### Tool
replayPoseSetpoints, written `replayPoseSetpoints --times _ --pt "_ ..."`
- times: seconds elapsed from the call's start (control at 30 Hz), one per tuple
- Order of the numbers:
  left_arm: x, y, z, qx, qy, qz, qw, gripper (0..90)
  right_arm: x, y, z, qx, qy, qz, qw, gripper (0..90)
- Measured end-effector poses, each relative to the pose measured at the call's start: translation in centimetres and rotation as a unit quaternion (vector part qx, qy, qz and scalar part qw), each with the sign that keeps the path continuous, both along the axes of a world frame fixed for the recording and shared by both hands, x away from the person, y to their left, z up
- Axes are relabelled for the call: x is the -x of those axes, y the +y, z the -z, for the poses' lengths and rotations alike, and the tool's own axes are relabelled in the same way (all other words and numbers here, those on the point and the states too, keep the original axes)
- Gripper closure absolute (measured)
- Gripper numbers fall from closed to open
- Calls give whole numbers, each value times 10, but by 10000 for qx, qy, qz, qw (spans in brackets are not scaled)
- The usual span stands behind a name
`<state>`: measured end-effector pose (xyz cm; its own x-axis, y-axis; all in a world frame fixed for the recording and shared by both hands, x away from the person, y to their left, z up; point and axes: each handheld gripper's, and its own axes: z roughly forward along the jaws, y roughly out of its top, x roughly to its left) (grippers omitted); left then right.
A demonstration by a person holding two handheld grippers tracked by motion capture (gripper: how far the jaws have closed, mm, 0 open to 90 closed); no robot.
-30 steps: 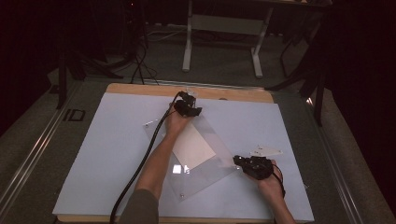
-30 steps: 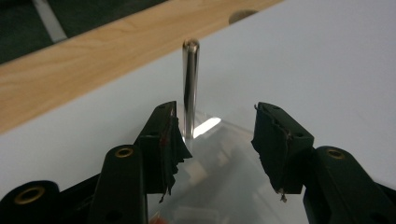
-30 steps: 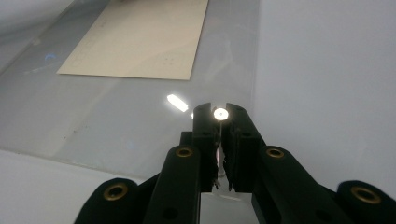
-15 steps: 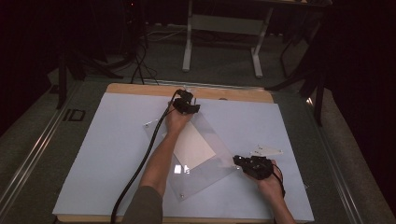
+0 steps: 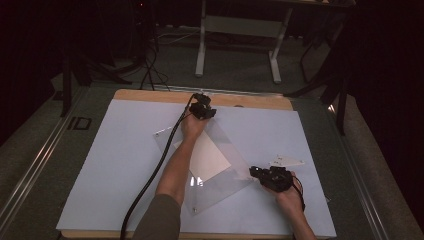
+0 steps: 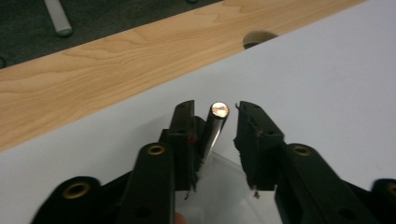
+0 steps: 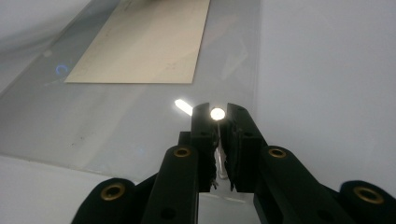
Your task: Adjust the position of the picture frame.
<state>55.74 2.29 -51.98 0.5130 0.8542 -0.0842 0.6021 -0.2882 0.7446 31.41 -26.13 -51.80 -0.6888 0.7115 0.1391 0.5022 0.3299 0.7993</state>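
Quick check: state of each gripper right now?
Left gripper: open, a metal pin between its jaws against one.
Right gripper: shut on a metal standoff.

From the high view I get a dim room — everything past the white table sheet [image 5: 125,160] sinks into near black, and the sheet itself reads a flat grey-blue. A small bright glint sits on the clear plastic sheet [image 5: 220,185] near its near edge. In the right gripper view that same plastic throws a hard white streak of glare, and the stud [image 7: 217,113] between the jaws blows out. The left gripper view is brighter and warmer — its jaws near the lens are soft, slightly blurred.
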Motion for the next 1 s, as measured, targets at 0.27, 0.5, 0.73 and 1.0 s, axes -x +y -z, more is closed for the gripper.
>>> replayPoseSetpoints --times 0.27,0.5,0.73,1.0 --pt "3 0 -5 -141 62 -53 9999 837 -1 -1 0 -224 210 -13 9995 819" --pt "10 5 -17 -285 -75 40 9996 850 1 -2 -7 -552 269 -51 9981 799" --pt "22 21 -23 -207 29 137 9997 852 -1 -19 -12 -1057 372 138 9936 769" --pt "34 37 -29 -189 163 159 9996 851 -6 -28 -16 -1215 446 258 9913 760"
